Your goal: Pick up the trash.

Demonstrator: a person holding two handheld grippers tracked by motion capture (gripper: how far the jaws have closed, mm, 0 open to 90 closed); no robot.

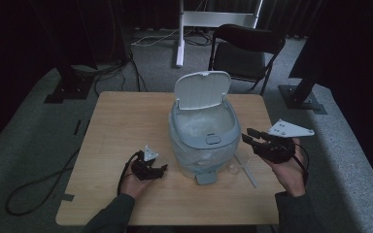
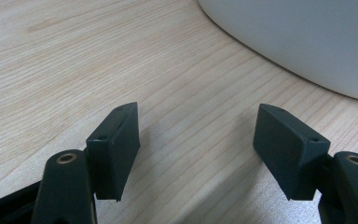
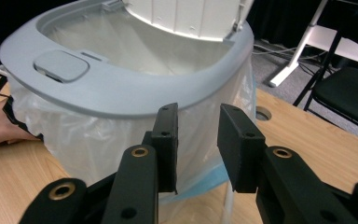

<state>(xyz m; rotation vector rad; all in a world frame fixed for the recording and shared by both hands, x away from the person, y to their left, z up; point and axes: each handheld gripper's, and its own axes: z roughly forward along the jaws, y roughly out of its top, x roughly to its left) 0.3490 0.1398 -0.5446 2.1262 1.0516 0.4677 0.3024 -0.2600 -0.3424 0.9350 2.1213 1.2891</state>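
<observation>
A grey pedal bin (image 1: 212, 140) stands mid-table with its white lid (image 1: 201, 90) tipped up and a clear plastic liner (image 3: 74, 130) folded over its rim (image 3: 121, 95). My right gripper (image 1: 249, 135) hovers just right of the bin at rim height. In the right gripper view it (image 3: 198, 121) points at the liner under the rim, jaws a narrow gap apart with nothing between them. My left gripper (image 1: 163, 169) rests low on the table to the bin's left. Its jaws (image 2: 196, 126) stand wide open over bare wood, the bin wall (image 2: 307, 37) just ahead.
A clear round piece (image 1: 233, 168) and a white stick (image 1: 247, 174) lie on the table (image 1: 121, 126) right of the bin's pedal (image 1: 205, 177). A black folding chair (image 1: 245, 51) and a white stand (image 1: 213, 19) are behind the table. Cables trail on the floor at left.
</observation>
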